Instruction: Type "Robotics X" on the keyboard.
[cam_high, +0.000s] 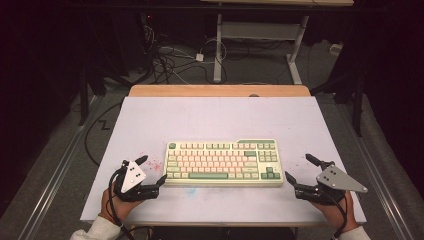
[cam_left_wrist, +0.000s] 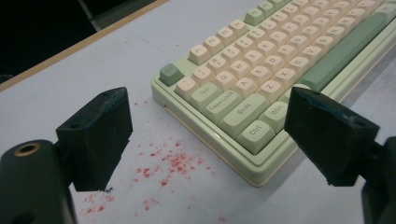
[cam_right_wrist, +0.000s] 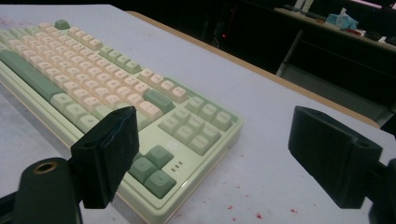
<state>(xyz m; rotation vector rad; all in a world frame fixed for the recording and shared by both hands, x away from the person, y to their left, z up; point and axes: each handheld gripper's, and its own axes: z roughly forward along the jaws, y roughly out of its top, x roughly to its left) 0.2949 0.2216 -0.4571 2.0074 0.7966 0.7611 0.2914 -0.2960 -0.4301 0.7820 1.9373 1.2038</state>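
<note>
Both grippers flanked the keyboard (cam_high: 223, 162), which lay square at the white table's (cam_high: 150, 115) centre, probably so each end could be gripped. Left gripper (cam_high: 154, 170) sat at its nine o'clock, jaws spread around the Ctrl corner; right gripper (cam_high: 300, 169) at three o'clock, jaws equally spread. Red specks (cam_left_wrist: 173, 163), perhaps paint, dotted the table beside the left end.

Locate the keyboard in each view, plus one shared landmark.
High view: keyboard at table centre, between the left gripper and right gripper.
Left gripper view: its Ctrl corner at centre right.
Right gripper view: its arrow-key end, lower left.
Shared landmark: the green spacebar.
</note>
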